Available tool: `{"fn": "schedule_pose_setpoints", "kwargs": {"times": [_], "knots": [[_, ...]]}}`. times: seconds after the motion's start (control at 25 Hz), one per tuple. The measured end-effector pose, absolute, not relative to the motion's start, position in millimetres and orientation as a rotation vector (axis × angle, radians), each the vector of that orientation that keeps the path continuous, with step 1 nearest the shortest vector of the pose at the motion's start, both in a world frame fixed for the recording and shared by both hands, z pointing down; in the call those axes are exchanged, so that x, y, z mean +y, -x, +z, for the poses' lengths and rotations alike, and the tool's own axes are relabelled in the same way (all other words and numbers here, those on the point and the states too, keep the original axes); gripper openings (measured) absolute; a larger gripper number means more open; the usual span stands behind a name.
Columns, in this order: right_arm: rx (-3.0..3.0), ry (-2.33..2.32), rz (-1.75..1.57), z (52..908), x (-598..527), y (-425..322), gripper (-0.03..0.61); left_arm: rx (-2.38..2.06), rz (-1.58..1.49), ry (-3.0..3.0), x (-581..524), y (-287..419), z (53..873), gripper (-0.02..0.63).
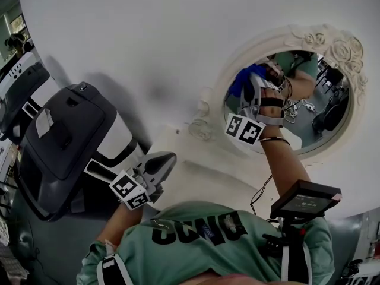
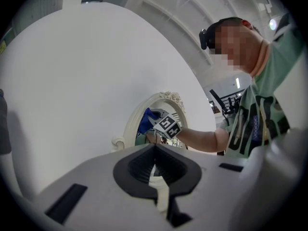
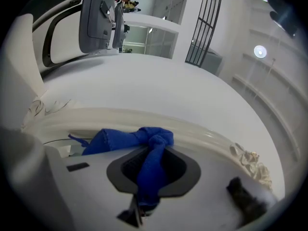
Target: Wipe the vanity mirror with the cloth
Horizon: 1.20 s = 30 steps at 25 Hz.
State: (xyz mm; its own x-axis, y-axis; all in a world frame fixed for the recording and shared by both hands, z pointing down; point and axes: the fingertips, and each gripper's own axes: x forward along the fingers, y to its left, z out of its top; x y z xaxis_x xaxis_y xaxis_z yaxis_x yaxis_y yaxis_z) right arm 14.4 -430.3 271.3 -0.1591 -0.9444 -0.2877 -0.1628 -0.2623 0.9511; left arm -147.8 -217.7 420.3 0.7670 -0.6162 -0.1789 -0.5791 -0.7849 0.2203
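An oval vanity mirror (image 1: 312,120) in an ornate white frame (image 1: 323,40) stands against a white wall. My right gripper (image 1: 259,79) is shut on a blue cloth (image 1: 242,81) and holds it against the upper left of the glass. In the right gripper view the cloth (image 3: 150,160) is bunched between the jaws, with the frame's rim (image 3: 202,136) just beyond. My left gripper (image 1: 164,161) hangs low at the centre left, away from the mirror, shut and holding nothing. The left gripper view (image 2: 155,150) shows the mirror (image 2: 155,113) and the cloth (image 2: 144,121) from afar.
A black and white machine (image 1: 62,135) stands at the left, close to my left gripper. A small dark screen (image 1: 306,199) is mounted at the person's chest, below the right forearm (image 1: 288,162). The white wall (image 1: 148,40) spreads above and left of the mirror.
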Motion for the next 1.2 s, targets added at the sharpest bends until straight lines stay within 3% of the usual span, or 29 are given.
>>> {"fn": "schedule_pose_setpoints", "kwargs": {"times": [0.24,0.44,0.6,1.0,1.2], "knots": [[-1.329,-1.087,-1.411,408.1,-436.7,5.4,0.051,-0.98,-0.326,-2.783,-215.9,158.4,429.5,0.009],[-1.333,-0.737,-1.197,567.4,-408.9,-36.3,0.049,-1.002,-0.286,-2.747,-202.5,164.7,440.1,0.009],[-1.292,-0.638,-1.123,614.5,-406.1,-67.3,0.049,-0.991,-0.26,-2.724,-206.3,164.4,449.8,0.009],[-1.364,-0.603,-0.941,628.0,-397.8,-77.9,0.049,-0.947,-0.272,-2.755,-199.2,153.8,442.3,0.009],[-1.538,-0.891,-1.125,483.8,-381.2,-44.0,0.051,-0.954,-0.308,-2.792,-192.7,152.4,423.9,0.009]]}}
